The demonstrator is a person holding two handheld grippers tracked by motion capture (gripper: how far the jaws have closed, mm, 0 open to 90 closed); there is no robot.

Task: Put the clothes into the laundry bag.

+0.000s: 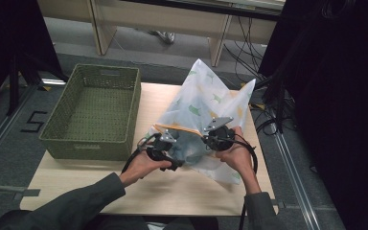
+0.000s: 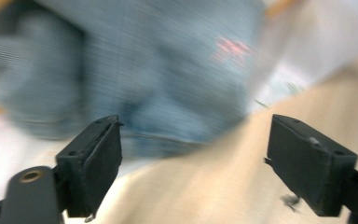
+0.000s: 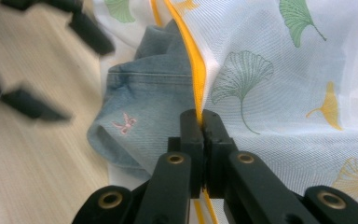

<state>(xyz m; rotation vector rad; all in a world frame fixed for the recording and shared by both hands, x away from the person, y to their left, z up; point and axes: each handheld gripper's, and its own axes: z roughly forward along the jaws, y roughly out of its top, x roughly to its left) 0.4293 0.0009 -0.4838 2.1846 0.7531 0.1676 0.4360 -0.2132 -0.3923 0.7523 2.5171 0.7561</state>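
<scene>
A white mesh bag [image 1: 206, 96] printed with green and yellow leaves lies on the wooden table [image 1: 172, 191]. A blue denim garment [image 1: 189, 146] sticks out of its mouth. My right gripper [image 3: 200, 126] is shut on the bag's yellow edge [image 3: 193, 60], just beside the denim garment [image 3: 140, 107]. In the high view that right gripper [image 1: 211, 136] holds the edge up. My left gripper [image 2: 193, 158] is open with nothing between its fingers [image 2: 98, 158]; the blurred denim garment [image 2: 158, 70] lies just ahead of it. It stands left of the bag's mouth, left gripper [image 1: 172, 160].
A green woven basket [image 1: 108, 71] stands empty at the table's left half. Bare tabletop runs along the front edge. Dark curtains and cables [image 1: 268, 110] flank the right side; desk legs stand beyond the far edge.
</scene>
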